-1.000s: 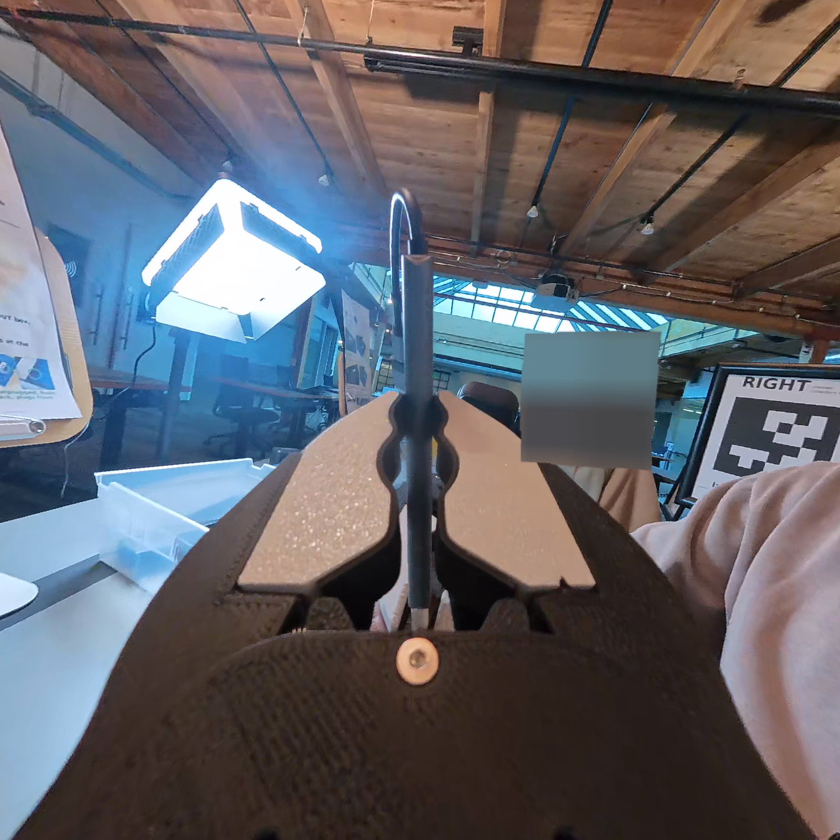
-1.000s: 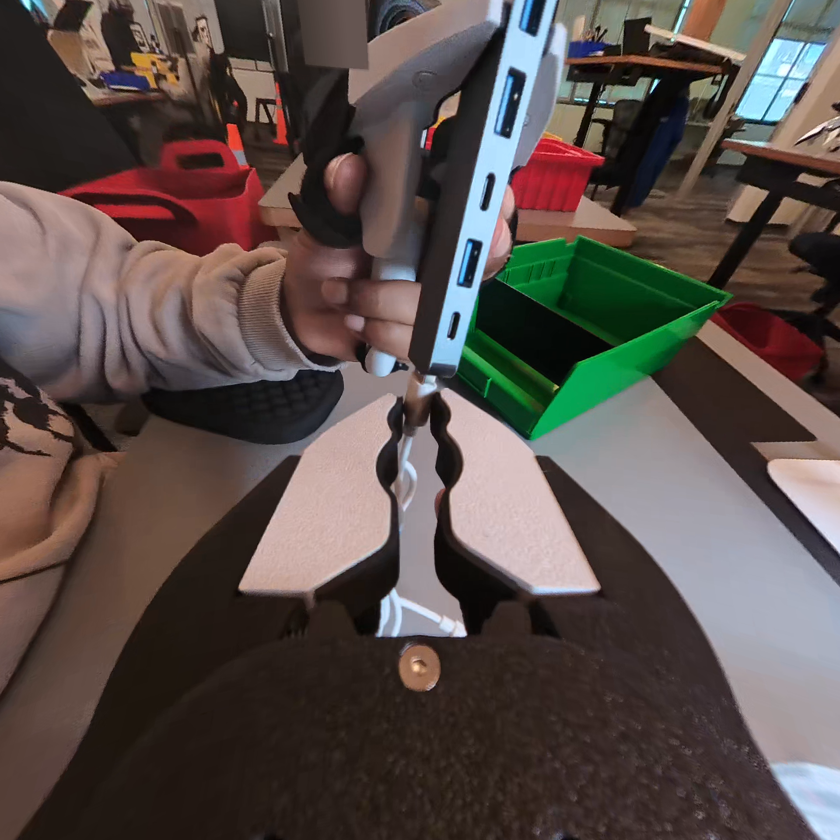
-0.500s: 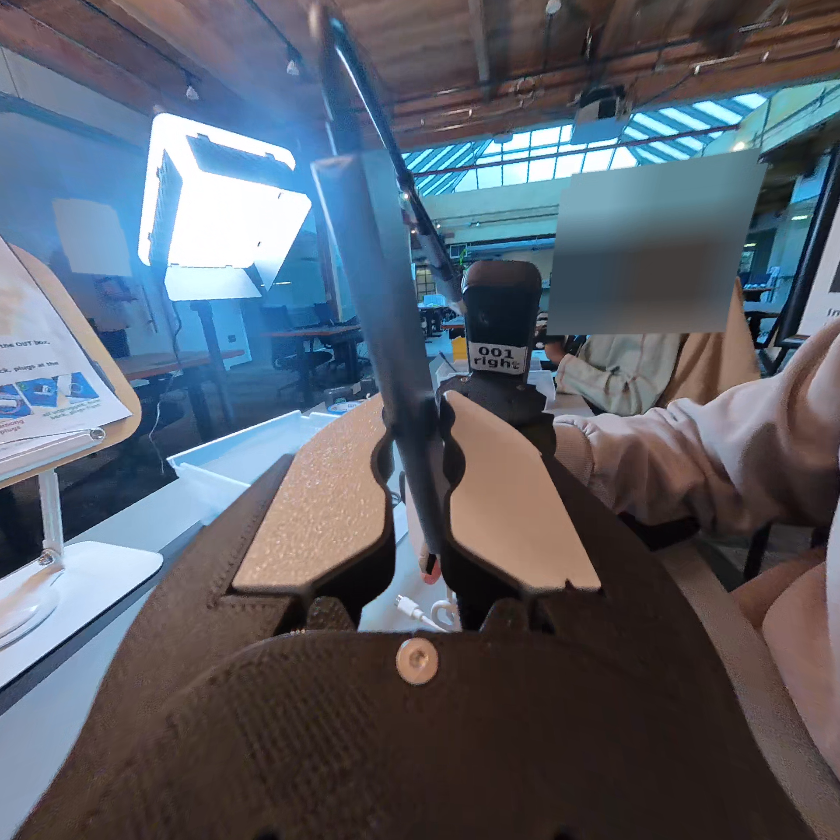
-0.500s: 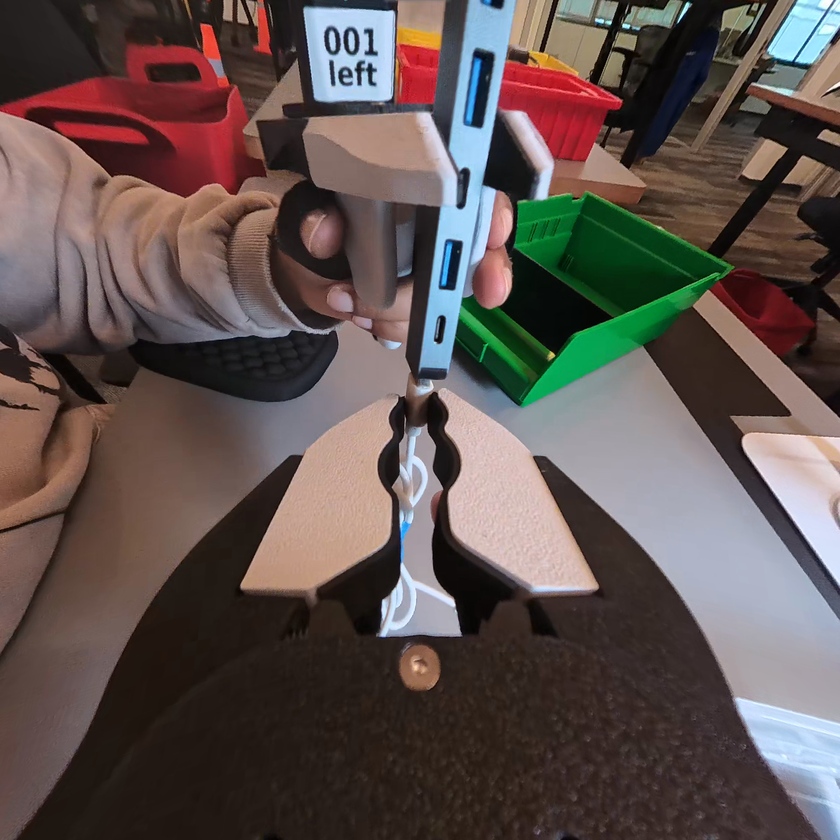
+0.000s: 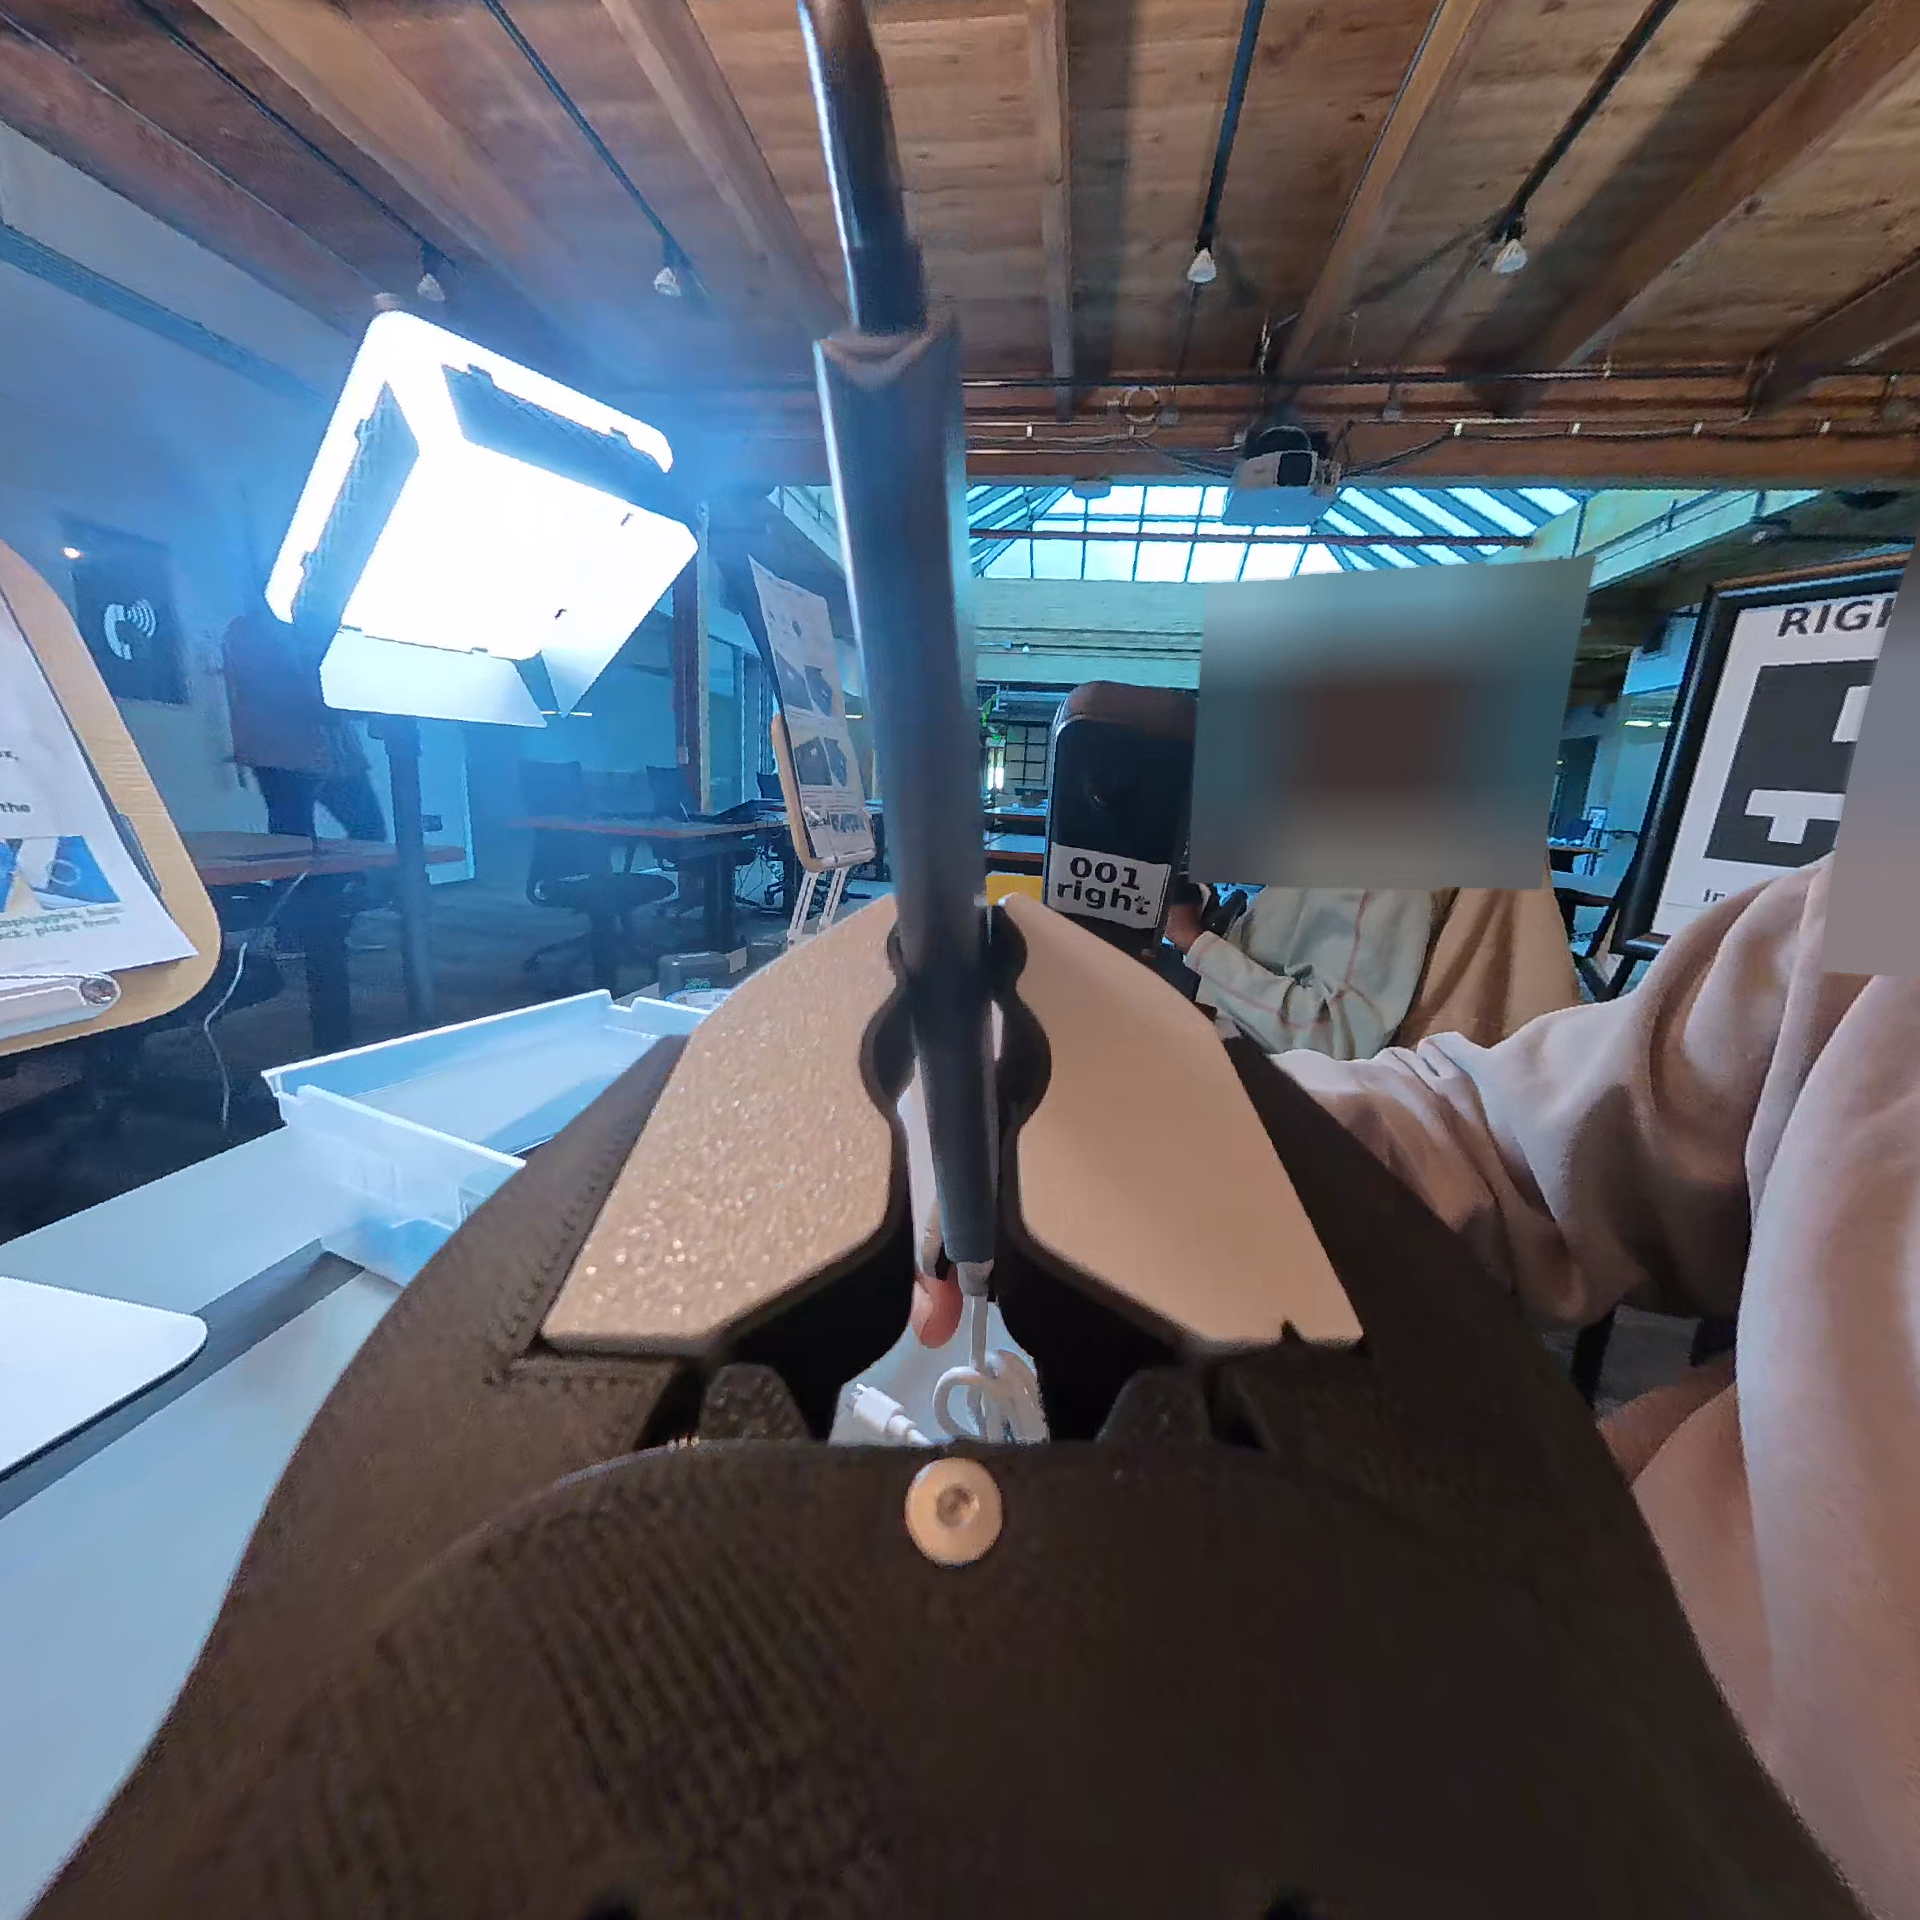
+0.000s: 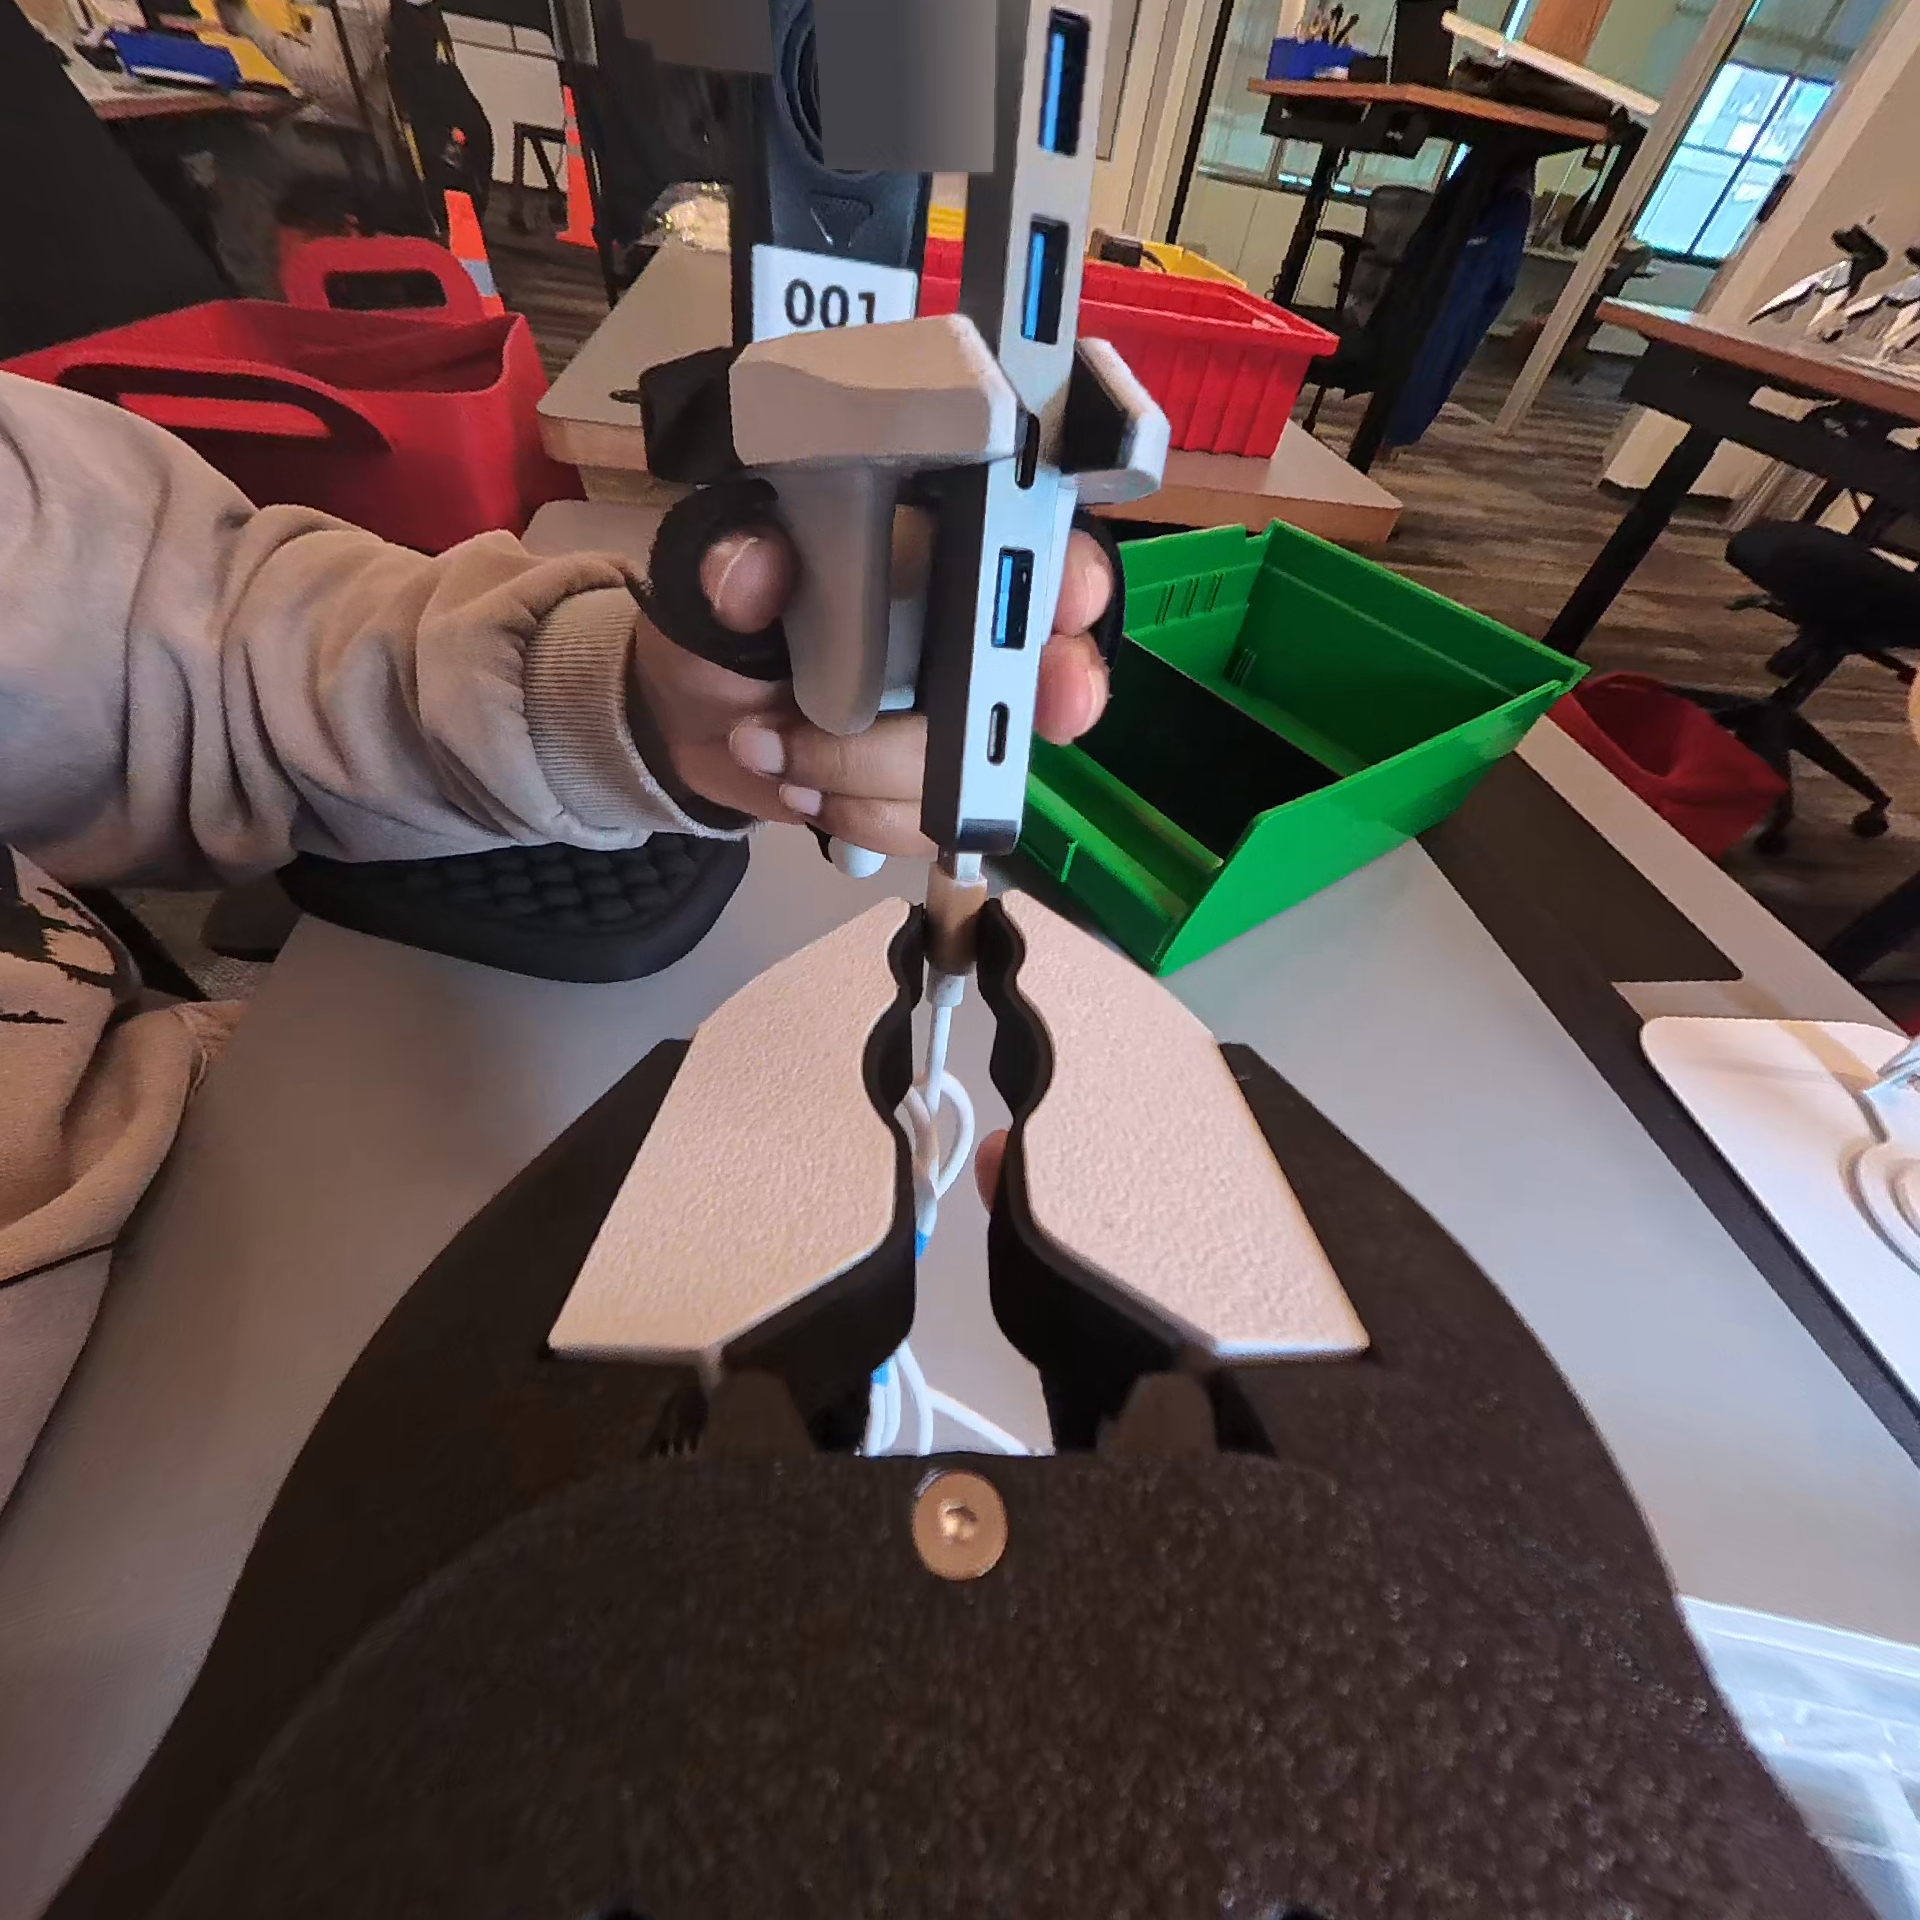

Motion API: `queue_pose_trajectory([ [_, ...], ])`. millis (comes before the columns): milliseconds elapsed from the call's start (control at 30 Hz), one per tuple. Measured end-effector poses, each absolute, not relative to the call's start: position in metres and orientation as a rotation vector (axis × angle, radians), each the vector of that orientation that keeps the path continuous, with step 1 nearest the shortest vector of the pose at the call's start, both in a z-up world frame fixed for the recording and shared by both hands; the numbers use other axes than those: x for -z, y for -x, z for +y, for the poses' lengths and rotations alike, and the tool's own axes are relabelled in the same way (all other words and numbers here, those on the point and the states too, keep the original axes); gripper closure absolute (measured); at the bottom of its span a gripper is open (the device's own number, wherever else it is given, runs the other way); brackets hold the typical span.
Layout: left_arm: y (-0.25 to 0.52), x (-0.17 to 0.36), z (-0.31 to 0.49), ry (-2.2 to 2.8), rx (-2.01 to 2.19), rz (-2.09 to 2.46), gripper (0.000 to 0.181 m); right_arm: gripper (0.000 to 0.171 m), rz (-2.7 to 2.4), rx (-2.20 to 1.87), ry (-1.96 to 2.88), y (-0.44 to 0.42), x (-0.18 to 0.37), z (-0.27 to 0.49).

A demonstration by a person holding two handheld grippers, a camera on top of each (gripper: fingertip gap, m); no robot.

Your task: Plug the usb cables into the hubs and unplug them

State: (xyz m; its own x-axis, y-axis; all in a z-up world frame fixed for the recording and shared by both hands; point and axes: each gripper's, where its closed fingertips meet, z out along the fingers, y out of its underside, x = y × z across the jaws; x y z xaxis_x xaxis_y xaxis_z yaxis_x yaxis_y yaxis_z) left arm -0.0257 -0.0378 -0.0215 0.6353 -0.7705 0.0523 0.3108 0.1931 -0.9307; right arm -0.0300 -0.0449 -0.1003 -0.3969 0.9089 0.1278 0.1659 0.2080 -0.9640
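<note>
- The grey hub (image 6: 1013, 582) stands upright at upper centre of the right wrist view, where half a second ago it leaned; in the left wrist view it has swung from a leftward tilt to nearly vertical.
- The hub is a slim slab; its narrow side shows blue rectangular ports and small oval ports in a column.
- The white cable (image 6: 940, 1049) ends in a tan-sleeved plug (image 6: 954, 914), seated in the hub's bottom end as before.
- The left gripper (image 5: 948, 935) is clamped on the hub's mid-body, fingers pressed to both flat faces; in the left wrist view the hub (image 5: 914, 790) rises from it at centre frame.
- The right gripper (image 6: 951, 925) is nearly closed, its tips pinching the plug; cable loops hang between the fingers.
- A hand (image 6: 831, 717) holds the left gripper's handle.
- A green bin (image 6: 1340, 727) sits at centre right on the grey table (image 6: 1351, 1081).
</note>
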Motion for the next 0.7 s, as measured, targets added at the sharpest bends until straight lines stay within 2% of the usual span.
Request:
queue_pose_trajectory([
  [67, 0.022, 0.027, -0.034, 1.176, 0.760, 0.507, 0.163, 0.163, -1.746, -1.248, 1.025, 0.030, 0.102, -0.046],
  [200, 0.012, 0.031, -0.038, 1.203, 0.695, 0.593, 0.171, 0.162, -1.767, -1.215, 1.020, 0.031, 0.105, -0.048],
  [700, 0.016, 0.003, -0.055, 1.120, 0.657, 0.599, 0.172, 0.162, -1.694, -1.330, 0.890, 0.033, 0.079, -0.062],
])
